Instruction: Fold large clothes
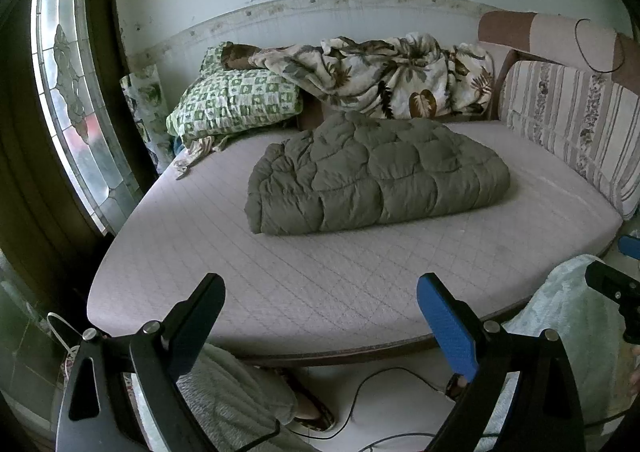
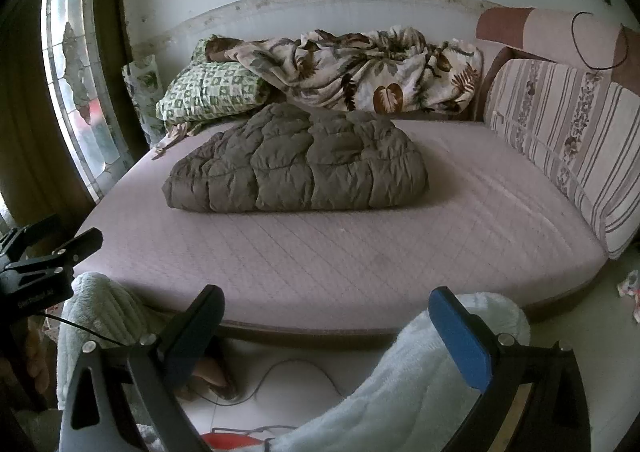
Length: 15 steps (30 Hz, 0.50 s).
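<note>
An olive-green quilted puffy garment lies folded in a thick bundle on the middle of the pale pink mattress. It also shows in the right wrist view. My left gripper is open and empty, held back from the mattress's front edge, well short of the garment. My right gripper is open and empty too, also in front of the mattress edge. The right gripper's body shows at the far right of the left wrist view.
A leaf-print blanket and a green checked pillow lie along the wall behind the garment. A striped cushion lines the right side. A window is at left. Cables lie on the floor by the person's legs.
</note>
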Each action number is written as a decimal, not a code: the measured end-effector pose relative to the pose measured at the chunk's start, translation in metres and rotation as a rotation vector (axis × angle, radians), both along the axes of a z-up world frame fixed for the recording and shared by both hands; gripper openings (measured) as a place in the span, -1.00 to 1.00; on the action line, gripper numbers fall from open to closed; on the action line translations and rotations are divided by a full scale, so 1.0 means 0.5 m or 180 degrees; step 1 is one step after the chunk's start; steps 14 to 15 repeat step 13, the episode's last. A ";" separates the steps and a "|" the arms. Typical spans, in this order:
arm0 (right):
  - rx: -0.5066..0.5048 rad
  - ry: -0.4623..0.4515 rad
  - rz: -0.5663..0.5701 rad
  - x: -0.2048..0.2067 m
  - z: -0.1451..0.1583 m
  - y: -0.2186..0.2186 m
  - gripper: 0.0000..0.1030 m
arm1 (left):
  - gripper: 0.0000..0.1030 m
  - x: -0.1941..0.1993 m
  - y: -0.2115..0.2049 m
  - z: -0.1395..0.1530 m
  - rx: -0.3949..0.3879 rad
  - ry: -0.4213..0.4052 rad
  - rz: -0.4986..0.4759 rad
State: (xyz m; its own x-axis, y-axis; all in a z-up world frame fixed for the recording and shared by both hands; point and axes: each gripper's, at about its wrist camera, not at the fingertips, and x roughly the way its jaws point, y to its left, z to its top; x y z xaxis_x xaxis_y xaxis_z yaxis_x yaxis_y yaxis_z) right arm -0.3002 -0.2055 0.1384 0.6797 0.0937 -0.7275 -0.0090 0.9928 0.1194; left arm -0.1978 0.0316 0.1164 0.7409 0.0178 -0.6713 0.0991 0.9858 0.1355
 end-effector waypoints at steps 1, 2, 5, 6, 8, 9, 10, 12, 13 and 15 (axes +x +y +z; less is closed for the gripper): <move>0.0001 0.0010 -0.0002 0.003 -0.002 0.001 1.00 | 0.87 0.001 -0.001 0.000 0.0004 -0.0001 -0.0003; 0.0000 0.0025 -0.0005 0.006 -0.004 0.001 1.00 | 0.87 0.002 -0.001 -0.001 0.0004 -0.0001 -0.0012; 0.0007 0.0062 -0.0014 0.014 -0.010 -0.001 1.00 | 0.87 0.009 -0.005 -0.004 0.0051 0.0007 -0.0015; 0.0005 0.0074 -0.0016 0.017 -0.012 0.000 1.00 | 0.87 0.012 -0.007 -0.005 0.0068 0.0012 -0.0016; 0.0009 0.0109 -0.0011 0.025 -0.018 0.000 1.00 | 0.87 0.019 -0.009 -0.009 0.0069 0.0020 -0.0047; 0.0012 0.0127 -0.0009 0.029 -0.021 0.000 1.00 | 0.87 0.022 -0.009 -0.011 0.0049 0.0026 -0.0070; 0.0013 0.0141 -0.0009 0.032 -0.024 0.001 1.00 | 0.87 0.026 -0.009 -0.013 0.0024 0.0035 -0.0094; 0.0018 0.0180 -0.0013 0.040 -0.031 0.004 1.00 | 0.87 0.034 -0.011 -0.016 -0.0003 0.0048 -0.0122; 0.0023 0.0206 -0.0014 0.048 -0.036 0.003 1.00 | 0.87 0.039 -0.012 -0.019 -0.0013 0.0060 -0.0129; 0.0023 0.0206 -0.0014 0.048 -0.036 0.003 1.00 | 0.87 0.039 -0.012 -0.019 -0.0013 0.0060 -0.0129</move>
